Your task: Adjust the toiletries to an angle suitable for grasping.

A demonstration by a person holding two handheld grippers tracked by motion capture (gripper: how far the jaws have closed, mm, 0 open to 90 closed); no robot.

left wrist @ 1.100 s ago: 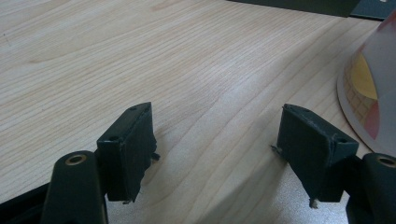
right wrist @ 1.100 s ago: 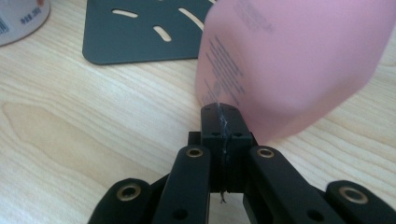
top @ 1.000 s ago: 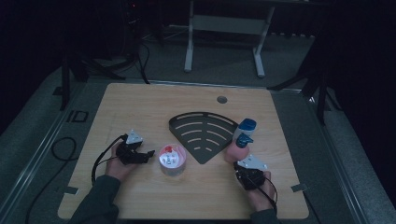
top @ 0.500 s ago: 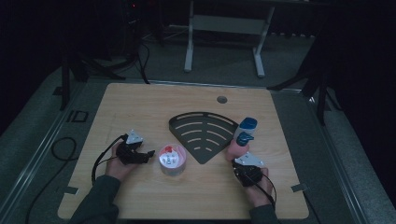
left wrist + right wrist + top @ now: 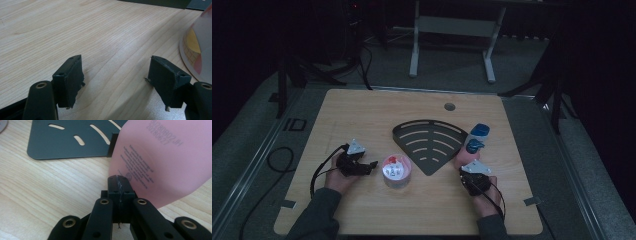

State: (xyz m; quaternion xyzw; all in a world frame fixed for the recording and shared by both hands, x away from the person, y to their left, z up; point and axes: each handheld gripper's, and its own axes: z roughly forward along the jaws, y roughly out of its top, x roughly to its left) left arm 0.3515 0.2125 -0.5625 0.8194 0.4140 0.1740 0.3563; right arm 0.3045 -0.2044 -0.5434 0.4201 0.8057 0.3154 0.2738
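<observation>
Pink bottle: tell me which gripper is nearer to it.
Right. The right gripper sits shut at the pink bottle; the left gripper is across the table, beside the cup.

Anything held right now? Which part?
Right tool is shut on the pink bottle's bottom edge. Left tool is open, holding nothing, beside the cup.

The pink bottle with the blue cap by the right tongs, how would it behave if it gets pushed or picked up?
The pink bottle lies on its side beside the black slotted tray, so a push would probably roll or slide it. Its smooth plastic skin looks slippery and may dent under pressure. The right tongs, shut, sit against its body.
</observation>
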